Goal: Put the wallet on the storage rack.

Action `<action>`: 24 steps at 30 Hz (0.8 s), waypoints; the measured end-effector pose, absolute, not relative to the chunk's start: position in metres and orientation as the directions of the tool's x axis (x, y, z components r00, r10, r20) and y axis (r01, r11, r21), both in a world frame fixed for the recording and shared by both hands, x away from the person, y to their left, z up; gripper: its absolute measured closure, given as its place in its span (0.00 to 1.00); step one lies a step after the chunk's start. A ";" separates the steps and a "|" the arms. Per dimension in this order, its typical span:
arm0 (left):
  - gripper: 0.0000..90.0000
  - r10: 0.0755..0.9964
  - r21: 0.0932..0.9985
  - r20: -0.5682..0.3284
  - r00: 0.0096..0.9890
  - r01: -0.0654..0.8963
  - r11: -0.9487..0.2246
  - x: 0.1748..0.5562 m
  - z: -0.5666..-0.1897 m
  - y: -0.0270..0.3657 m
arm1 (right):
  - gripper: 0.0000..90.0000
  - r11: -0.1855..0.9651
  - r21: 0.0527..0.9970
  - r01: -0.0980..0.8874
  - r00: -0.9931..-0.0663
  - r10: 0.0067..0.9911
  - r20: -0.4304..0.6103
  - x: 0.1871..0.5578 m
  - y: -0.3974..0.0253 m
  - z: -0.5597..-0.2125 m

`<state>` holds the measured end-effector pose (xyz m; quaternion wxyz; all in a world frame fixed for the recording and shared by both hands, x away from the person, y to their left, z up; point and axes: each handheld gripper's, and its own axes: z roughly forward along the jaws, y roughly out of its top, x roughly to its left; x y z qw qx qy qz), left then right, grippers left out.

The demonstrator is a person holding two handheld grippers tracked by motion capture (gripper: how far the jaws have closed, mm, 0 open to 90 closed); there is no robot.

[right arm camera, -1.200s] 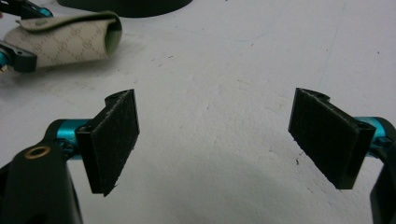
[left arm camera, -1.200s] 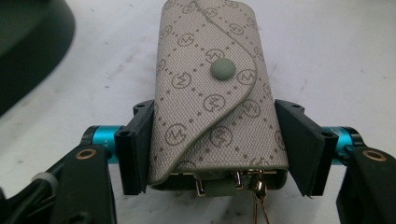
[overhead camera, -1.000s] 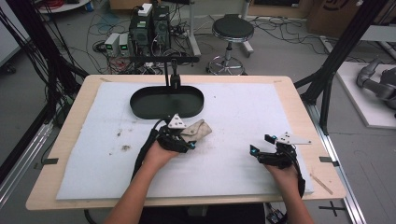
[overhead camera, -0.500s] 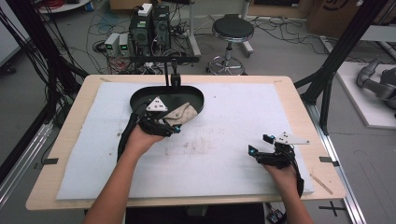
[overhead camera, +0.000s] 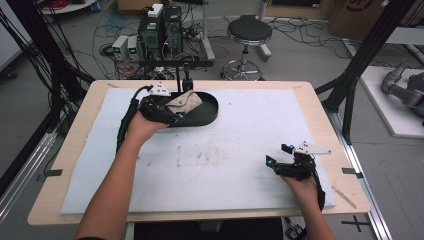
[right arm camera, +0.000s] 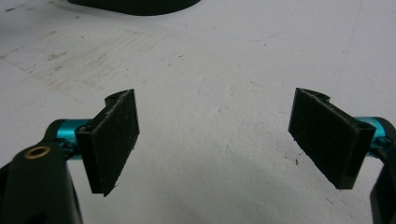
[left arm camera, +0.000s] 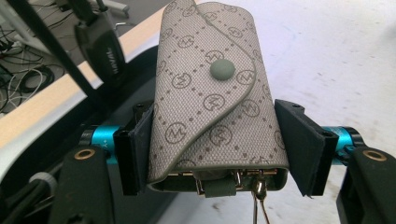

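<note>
A grey monogrammed key pouch [left arm camera: 210,102] with a snap button sits between the jaws of my left gripper [left arm camera: 217,149], which is shut on it. In the high view that left gripper [overhead camera: 172,109] holds the pouch [overhead camera: 184,102] over the left part of a black oval tray [overhead camera: 205,112] at the back of the white mat. My right gripper [overhead camera: 285,162] rests near the mat's front right; in the right gripper view it [right arm camera: 217,144] stands open over bare mat with nothing between its pads [right arm camera: 116,140].
A white mat [overhead camera: 240,145] covers the wooden table and carries a brownish smudge [overhead camera: 205,152] at its middle. A black camera post [overhead camera: 186,75] rises behind the tray. Cables, electronics and a stool [overhead camera: 248,35] stand on the floor beyond the table.
My left gripper has carried the pouch from the mat's middle back and left, to above the tray's left end. The right gripper has stayed put.
</note>
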<state>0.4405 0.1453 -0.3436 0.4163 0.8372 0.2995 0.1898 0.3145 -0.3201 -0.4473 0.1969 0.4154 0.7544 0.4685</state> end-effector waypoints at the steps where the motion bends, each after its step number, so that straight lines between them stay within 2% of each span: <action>1: 0.37 0.661 0.806 0.069 0.747 0.348 -0.478 0.444 -0.344 0.146 | 0.18 0.216 0.871 0.442 -0.577 0.812 0.092 0.315 -0.320 -0.447; 9: 0.37 0.681 0.775 0.085 0.728 0.381 -0.504 0.470 -0.348 0.152 | 0.19 0.217 0.871 0.440 -0.576 0.812 0.088 0.314 -0.320 -0.447; 24: 0.38 0.693 0.733 0.057 0.718 0.441 -0.518 0.500 -0.389 0.154 | 0.19 0.218 0.872 0.438 -0.573 0.815 0.085 0.314 -0.320 -0.447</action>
